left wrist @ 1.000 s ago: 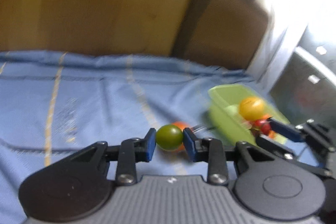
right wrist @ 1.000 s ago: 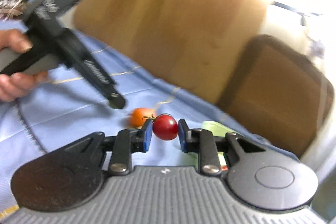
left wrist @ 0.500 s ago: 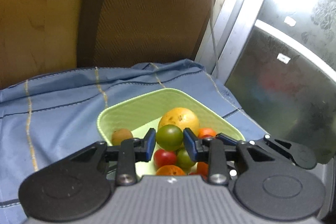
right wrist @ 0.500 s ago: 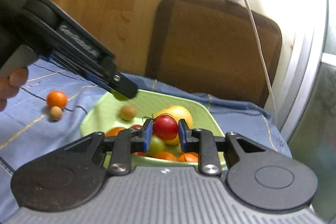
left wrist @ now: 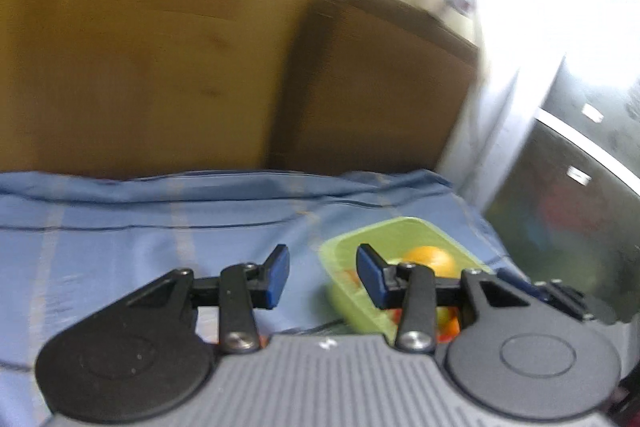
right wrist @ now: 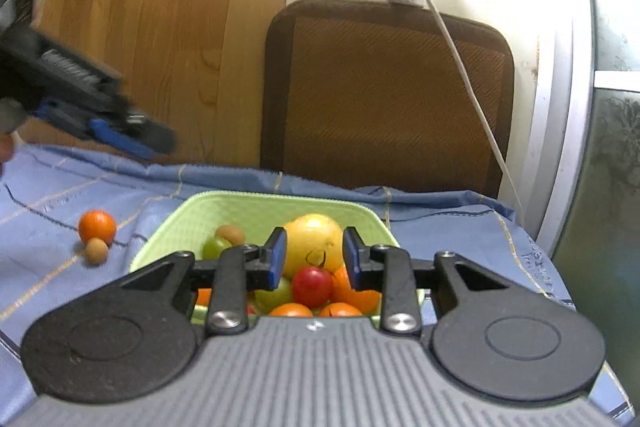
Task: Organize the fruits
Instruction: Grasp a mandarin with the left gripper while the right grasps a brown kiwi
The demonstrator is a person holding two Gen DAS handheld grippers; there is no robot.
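Hovering above a pale green plastic basket (right wrist: 188, 227) of fruit, the right gripper (right wrist: 314, 259) has its blue-padded jaws spread with nothing pinched between them; they have just been opening. Below the gap a small red tomato (right wrist: 312, 281) lies in the basket on top of the pile, apart from both pads. Around it sit a large yellow-orange citrus fruit (right wrist: 314, 237), green tomatoes (right wrist: 214, 247), several small orange fruits (right wrist: 354, 291) and a little brown round fruit (right wrist: 232, 233) at the far left inside the basket.

The basket rests on a blue cloth with thin yellow stripes (right wrist: 60, 203) covering the surface. To the left of the basket, on the cloth, a small orange fruit (right wrist: 97, 227) touches a smaller tan round fruit (right wrist: 96, 251).

The left gripper (left wrist: 322, 273) has jaws that are likewise spread and empty, and they too have just been opening. In its blurred view the basket (left wrist: 340, 291) lies near and to the right, partly behind the right finger. From the right wrist view the same gripper (right wrist: 132, 135) hangs over the cloth at far left.
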